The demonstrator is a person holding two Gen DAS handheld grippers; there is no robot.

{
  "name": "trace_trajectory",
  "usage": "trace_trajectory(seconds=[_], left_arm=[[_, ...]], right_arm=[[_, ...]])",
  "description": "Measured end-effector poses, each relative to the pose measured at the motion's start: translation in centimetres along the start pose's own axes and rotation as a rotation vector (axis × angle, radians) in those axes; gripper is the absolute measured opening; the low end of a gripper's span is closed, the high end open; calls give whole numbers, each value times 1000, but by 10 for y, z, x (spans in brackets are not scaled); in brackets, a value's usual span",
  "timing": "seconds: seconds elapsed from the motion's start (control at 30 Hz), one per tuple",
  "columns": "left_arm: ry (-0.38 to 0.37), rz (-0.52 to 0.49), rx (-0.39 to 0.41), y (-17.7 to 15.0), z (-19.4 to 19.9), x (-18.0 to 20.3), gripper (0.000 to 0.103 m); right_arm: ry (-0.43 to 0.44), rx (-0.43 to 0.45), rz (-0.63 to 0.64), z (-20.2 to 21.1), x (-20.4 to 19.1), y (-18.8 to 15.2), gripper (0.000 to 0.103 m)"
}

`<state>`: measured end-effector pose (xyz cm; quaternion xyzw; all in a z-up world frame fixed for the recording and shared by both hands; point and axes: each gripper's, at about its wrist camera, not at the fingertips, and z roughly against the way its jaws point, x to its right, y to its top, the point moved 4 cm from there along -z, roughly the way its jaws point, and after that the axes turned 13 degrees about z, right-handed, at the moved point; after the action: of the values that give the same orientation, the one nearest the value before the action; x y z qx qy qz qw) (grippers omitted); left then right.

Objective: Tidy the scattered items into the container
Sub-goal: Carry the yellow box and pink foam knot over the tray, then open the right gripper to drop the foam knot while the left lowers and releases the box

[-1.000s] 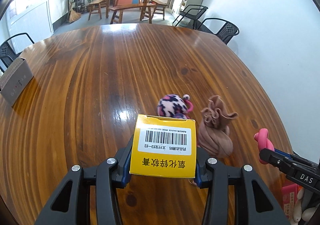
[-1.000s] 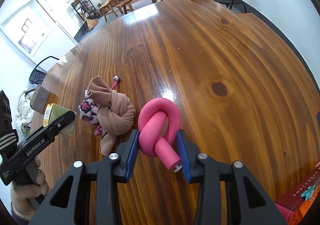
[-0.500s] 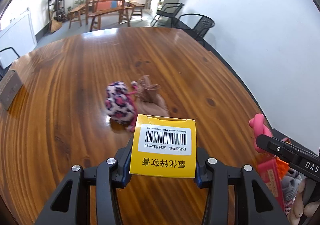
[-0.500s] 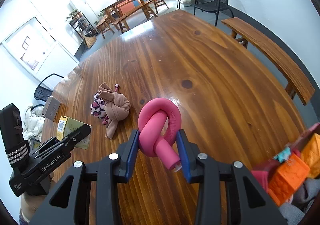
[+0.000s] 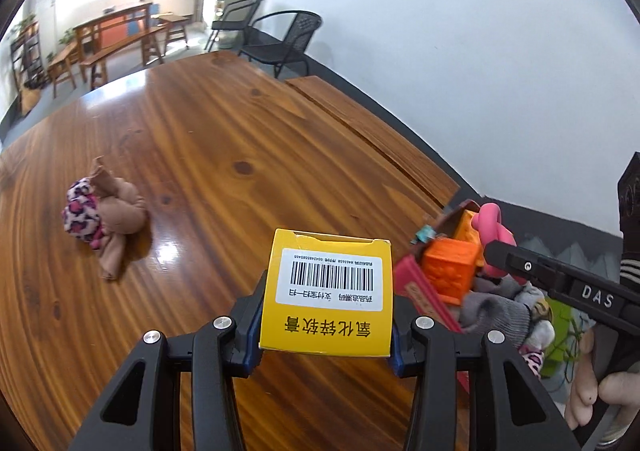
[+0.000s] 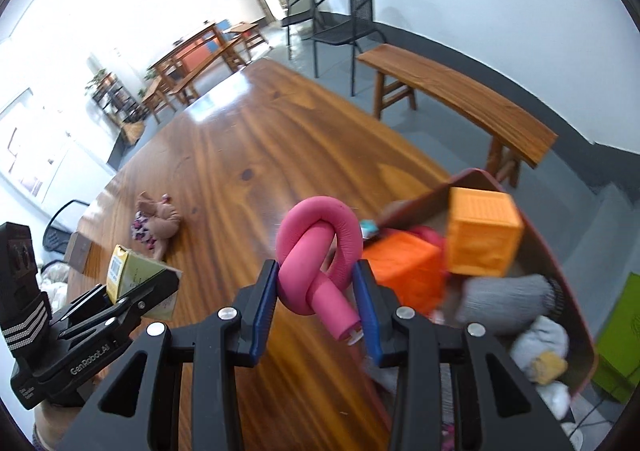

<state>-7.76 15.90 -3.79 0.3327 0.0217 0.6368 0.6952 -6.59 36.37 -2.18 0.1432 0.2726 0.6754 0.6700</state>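
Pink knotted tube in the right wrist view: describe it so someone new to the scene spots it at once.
Start at the wooden table and go to its near edge, where the container of toys sits. Just left of that, the right tongs are shut on the pink knotted tube. It is the only pink foam loop tied in a knot, unlike the orange blocks beside it.
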Motion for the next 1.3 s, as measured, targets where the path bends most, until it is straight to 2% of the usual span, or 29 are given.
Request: trace_trajectory(seconds=[0.13,0.3,0.6,0.8,0.9,0.93,1.03,1.3], left_arm=[[-19,-36,-15,-12,-2,27,48],[-35,-56,-21,-21,1,47,48],[-21,-49,-12,-33,4,53,48],[-19,-48,-20,-40,3,61,48],[-32,-68,-27,-45,1,75,48],[-39,-76,-29,-46,0,79,48],[-67,-110,-38,-51,-2,100,48],[-159,-214,-98,-71,-22,166,48]], right_arm=[[-47,-4,-54,12,35,-11,42],[-77,-25,-73,4,64,-20,42],[-52,-87,-51,-31,71,-30,42],[-24,-97,-37,-34,75,-34,42],[32,-94,-69,-26,80,-35,46],[38,-80,-84,-21,84,-36,51],[24,-34,-122,1,99,-39,57],[-46,25,-216,51,144,-57,57]])
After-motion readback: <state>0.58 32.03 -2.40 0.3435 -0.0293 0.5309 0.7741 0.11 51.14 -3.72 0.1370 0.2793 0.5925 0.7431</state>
